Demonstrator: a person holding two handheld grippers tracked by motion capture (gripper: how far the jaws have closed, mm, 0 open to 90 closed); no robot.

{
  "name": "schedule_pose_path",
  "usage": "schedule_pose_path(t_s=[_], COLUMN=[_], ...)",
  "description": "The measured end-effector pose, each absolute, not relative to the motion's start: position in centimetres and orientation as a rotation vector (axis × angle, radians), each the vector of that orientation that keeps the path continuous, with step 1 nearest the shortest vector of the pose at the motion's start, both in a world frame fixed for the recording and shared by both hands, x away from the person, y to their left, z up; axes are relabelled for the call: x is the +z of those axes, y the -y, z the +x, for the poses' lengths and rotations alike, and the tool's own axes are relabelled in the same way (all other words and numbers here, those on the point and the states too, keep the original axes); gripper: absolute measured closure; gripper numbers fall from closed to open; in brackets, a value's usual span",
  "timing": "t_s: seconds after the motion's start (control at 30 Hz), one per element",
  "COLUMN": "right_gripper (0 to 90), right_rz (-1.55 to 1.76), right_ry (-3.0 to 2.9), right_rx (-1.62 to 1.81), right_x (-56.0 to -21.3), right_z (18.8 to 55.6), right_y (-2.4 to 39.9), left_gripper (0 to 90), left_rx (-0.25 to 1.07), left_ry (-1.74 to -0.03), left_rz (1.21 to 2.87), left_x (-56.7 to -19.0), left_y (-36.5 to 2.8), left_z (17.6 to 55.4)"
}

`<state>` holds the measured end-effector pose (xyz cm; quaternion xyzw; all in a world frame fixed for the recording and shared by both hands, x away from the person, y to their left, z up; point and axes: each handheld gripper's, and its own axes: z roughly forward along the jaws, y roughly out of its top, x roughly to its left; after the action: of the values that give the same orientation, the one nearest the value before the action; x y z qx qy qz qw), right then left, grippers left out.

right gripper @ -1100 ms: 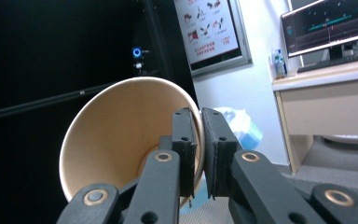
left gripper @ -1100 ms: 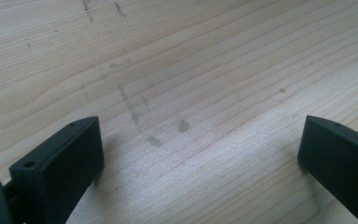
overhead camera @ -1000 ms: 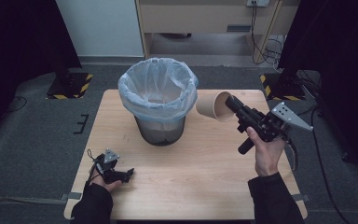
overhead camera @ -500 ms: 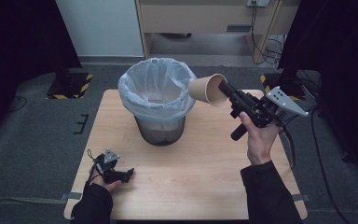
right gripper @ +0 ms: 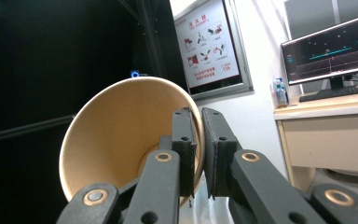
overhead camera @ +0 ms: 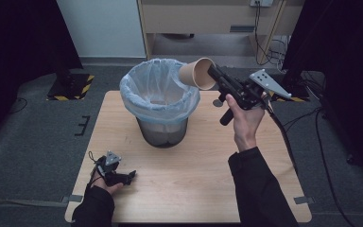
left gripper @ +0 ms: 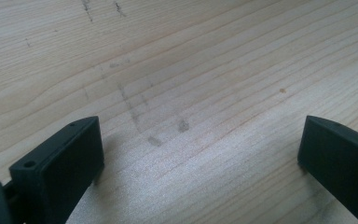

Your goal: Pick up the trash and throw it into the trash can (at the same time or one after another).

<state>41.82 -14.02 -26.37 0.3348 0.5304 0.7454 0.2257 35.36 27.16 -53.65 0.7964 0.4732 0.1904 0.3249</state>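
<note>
A brown paper cup point(overhead camera: 196, 73) hangs on its side in the air at the right rim of the bin point(overhead camera: 159, 97), a dark mesh basket lined with a pale blue plastic bag. My right gripper point(overhead camera: 211, 72) is shut on the cup's rim, one jaw inside the cup point(right gripper: 121, 135) and one outside, as the right gripper view point(right gripper: 198, 149) shows. My left gripper point(overhead camera: 131, 176) lies low on the wooden table point(overhead camera: 194, 161) at the front left, held by a hand. Its jaws point(left gripper: 196, 158) stand wide apart over bare wood.
The bin stands at the table's back middle. A small round mark or sticker point(overhead camera: 217, 102) lies on the table right of the bin. A desk with a monitor point(right gripper: 328, 51) and a wall poster point(right gripper: 207, 44) appear in the right gripper view.
My right hand has carried the cup up and to the left, from beside the bin to its right rim. The left gripper has stayed where it was.
</note>
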Motion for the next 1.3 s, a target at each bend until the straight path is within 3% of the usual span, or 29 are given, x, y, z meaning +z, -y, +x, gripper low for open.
schedule_pose_path(t_s=[0.43, 0.63, 0.73, 0.87, 1.1, 1.3], right_gripper=[83.3, 58.2, 51.0, 34.2, 26.0, 22.3], right_rz=[1.01, 0.986, 0.942, 0.944, 0.98, 1.102], right_ry=[-1.556, -1.715, -1.735, -1.726, -1.857, -1.961], right_rx=[1.955, 1.851, 1.828, 1.861, 1.733, 1.582], right_x=[-29.5, -31.0, -31.0, -31.4, -35.4, -40.8], right_z=[47.1, 48.6, 47.9, 45.9, 42.6, 41.1], right_y=[8.5, 7.4, 8.2, 10.5, 14.5, 18.6], left_gripper=[0.0, 0.0, 0.0, 0.0, 0.0, 0.0], left_rx=[0.5, 0.499, 0.499, 0.499, 0.499, 0.499], left_ry=[-1.24, -1.241, -1.24, -1.241, -1.241, -1.241], left_rz=[2.088, 2.086, 2.089, 2.089, 2.089, 2.088], left_x=[-53.7, -53.7, -53.6, -53.6, -53.7, -53.7], left_y=[-27.2, -27.2, -27.2, -27.2, -27.2, -27.2], left_z=[35.4, 35.4, 35.4, 35.4, 35.4, 35.4])
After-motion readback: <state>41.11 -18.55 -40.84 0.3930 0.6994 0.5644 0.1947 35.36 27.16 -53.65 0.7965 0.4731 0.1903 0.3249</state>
